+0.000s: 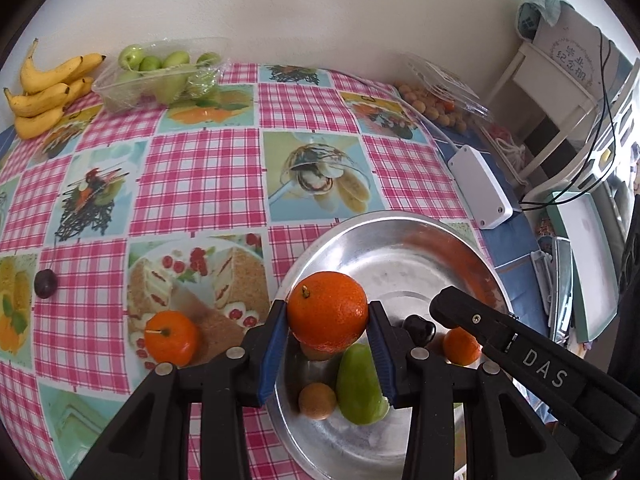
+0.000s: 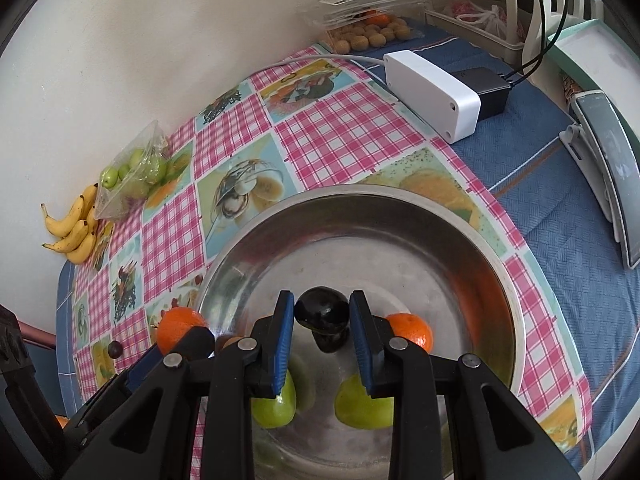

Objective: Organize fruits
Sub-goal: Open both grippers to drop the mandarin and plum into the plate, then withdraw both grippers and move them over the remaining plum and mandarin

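Observation:
My left gripper (image 1: 328,316) is shut on a tangerine (image 1: 327,312), held just over the near-left rim of the metal bowl (image 1: 400,224). Inside the bowl lie a green fruit (image 1: 360,384), a small brown fruit (image 1: 317,401) and a small tangerine (image 1: 461,346). In the right wrist view my right gripper (image 2: 322,316) is shut on a dark plum (image 2: 322,310) above the bowl's floor (image 2: 360,240), with two green fruits (image 2: 362,408) below it. A second tangerine (image 1: 171,337) and another dark plum (image 1: 45,283) rest on the checked tablecloth left of the bowl.
Bananas (image 1: 44,92) and a clear tray of green fruits (image 1: 160,72) sit along the far wall at the left. Longans (image 1: 432,108) with plastic boxes lie at the far right. A white box (image 2: 432,92) with cables and a screen on a stand (image 2: 612,184) sit right of the bowl.

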Available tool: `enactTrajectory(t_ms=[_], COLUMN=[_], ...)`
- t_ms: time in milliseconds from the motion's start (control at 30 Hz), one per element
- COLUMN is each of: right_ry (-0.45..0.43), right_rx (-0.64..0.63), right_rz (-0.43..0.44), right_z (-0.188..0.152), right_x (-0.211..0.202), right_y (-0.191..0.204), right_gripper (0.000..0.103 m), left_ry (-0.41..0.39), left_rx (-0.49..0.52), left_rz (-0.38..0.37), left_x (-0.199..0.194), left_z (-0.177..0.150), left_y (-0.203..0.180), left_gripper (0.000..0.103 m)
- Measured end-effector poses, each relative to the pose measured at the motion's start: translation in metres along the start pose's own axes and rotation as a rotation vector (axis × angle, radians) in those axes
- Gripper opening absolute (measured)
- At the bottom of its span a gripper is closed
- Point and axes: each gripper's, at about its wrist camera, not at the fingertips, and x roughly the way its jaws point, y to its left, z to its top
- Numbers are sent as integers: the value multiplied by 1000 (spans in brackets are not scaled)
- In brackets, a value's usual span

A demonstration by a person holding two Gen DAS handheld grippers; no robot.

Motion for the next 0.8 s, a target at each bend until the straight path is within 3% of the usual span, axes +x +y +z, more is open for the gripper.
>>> enactTrajectory(t_ms=[500,667,800], right_ry=[24,18,1], right_rx=[32,39,27], right_rz=[-20,-11,-17], right_z=[0,0,-1], right_x=[7,0,-10], right_y=[-9,-7,-2], right_gripper=[31,44,44], left_ry=[36,36,27], left_rx=[33,35,38], left_rz=[-3,-17,-16], left_x=[14,7,-5], left_z=[-1,0,1], left_y=[-11,-12,-11], left_gripper=[43,48,50])
